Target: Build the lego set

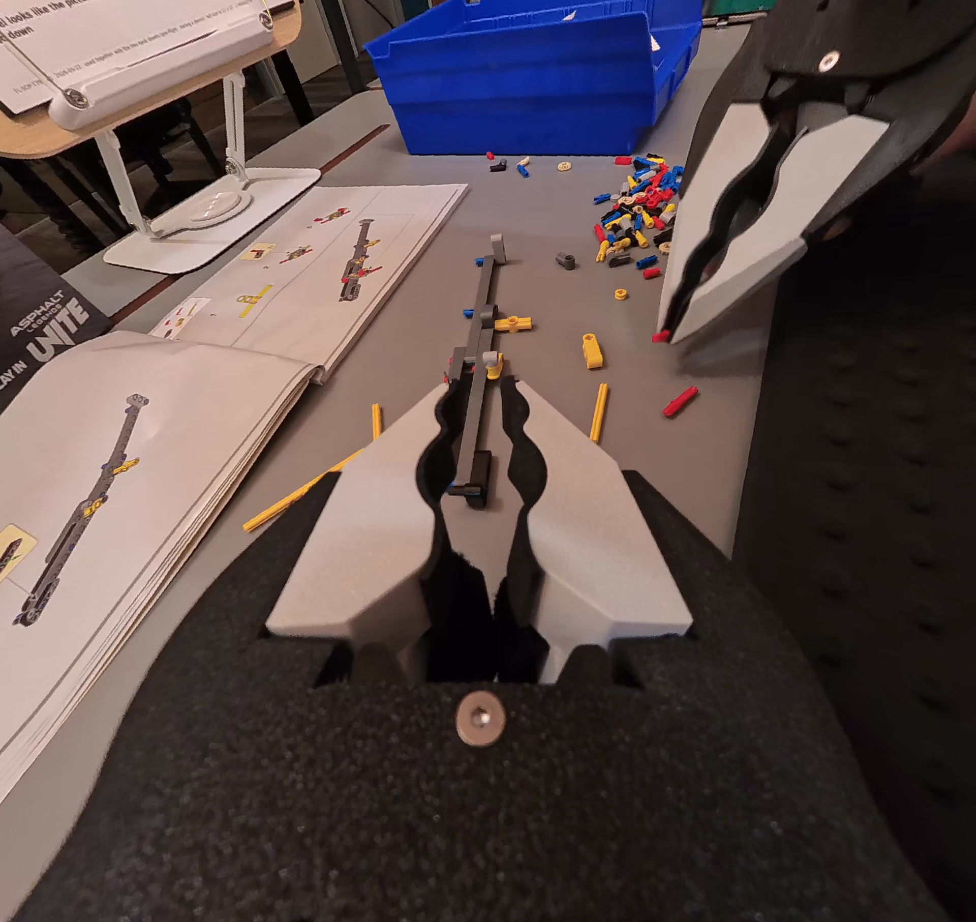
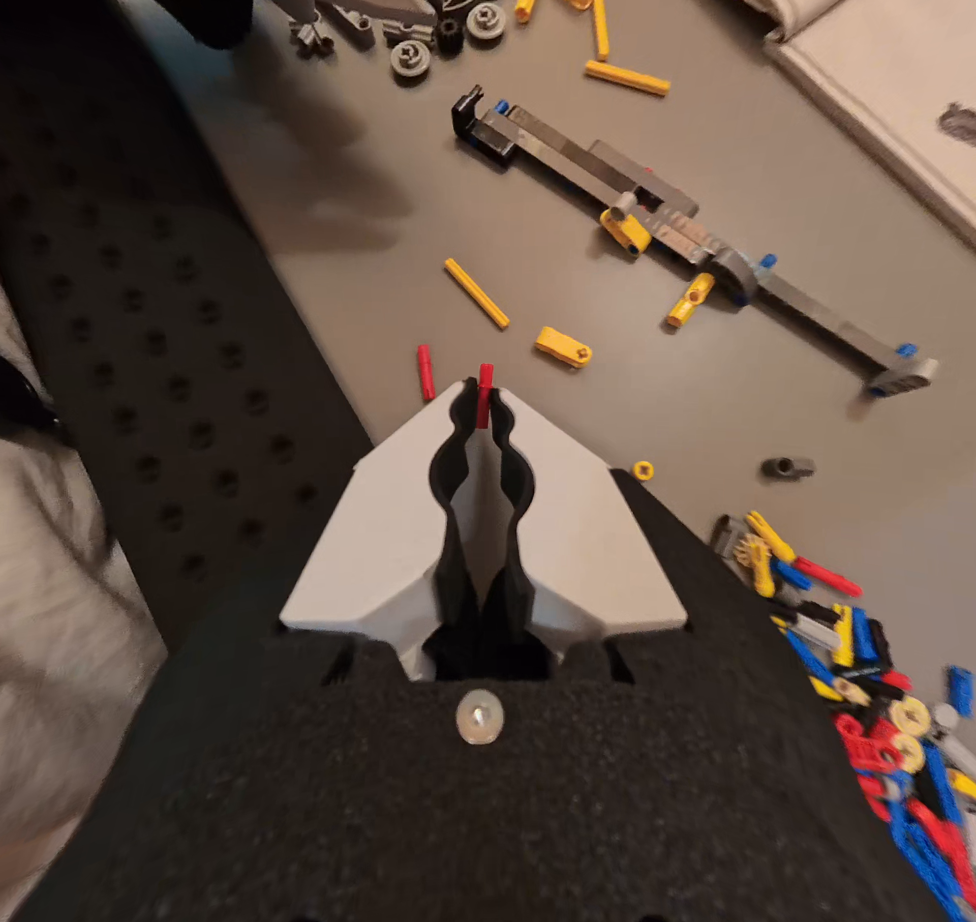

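Note:
A long grey beam assembly (image 1: 483,315) with yellow and blue connectors lies on the grey table (image 1: 554,421); it also shows in the right wrist view (image 2: 660,199). My left gripper (image 1: 479,392) is open and empty. The assembly's near black end (image 1: 475,474) shows between its jaws without touching them. My right gripper (image 2: 483,387) is shut on a small red pin (image 2: 484,394) and holds it above the table, to the right of the assembly. It also shows in the left wrist view (image 1: 666,328) with the pin (image 1: 660,336) at its tip.
Around the assembly lie a loose red pin (image 2: 425,372), a yellow connector (image 2: 563,347) and yellow axles (image 2: 476,292). A pile of small parts (image 1: 636,210) sits far right, a blue bin (image 1: 528,77) behind. An open instruction booklet (image 1: 317,262) and a document stand (image 1: 211,210) are left.

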Tool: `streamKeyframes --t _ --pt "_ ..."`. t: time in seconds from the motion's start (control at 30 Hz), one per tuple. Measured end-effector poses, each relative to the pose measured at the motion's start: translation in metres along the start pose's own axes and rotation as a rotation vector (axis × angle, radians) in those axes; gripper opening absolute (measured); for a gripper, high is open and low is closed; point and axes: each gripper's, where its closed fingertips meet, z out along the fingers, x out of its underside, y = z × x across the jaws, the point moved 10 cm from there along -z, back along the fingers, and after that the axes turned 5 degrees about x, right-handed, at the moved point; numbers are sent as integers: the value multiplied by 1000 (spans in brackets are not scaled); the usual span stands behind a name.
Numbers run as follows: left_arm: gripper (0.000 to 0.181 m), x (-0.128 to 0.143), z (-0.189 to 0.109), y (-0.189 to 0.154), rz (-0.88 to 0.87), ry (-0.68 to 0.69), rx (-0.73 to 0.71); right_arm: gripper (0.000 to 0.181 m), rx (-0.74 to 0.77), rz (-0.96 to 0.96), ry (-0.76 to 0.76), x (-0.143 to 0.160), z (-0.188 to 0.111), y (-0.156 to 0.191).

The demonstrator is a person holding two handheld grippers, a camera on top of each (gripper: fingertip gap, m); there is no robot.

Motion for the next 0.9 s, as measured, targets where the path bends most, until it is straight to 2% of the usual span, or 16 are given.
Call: streamKeyframes --t 0.27,0.6,0.77,0.9 --pt "12 -1 -2 0 -3 -5 -2 5 57 -78 84 0 15 5" --pt "13 -1 -2 -1 -1 -3 3 6 83 -46 71 2 17 2" --pt "13 -1 -1 -2 1 0 7 18 84 11 18 3 10 0" --pt "13 -1 0 -2 0 0 10 19 123 71 -66 6 -9 -6"
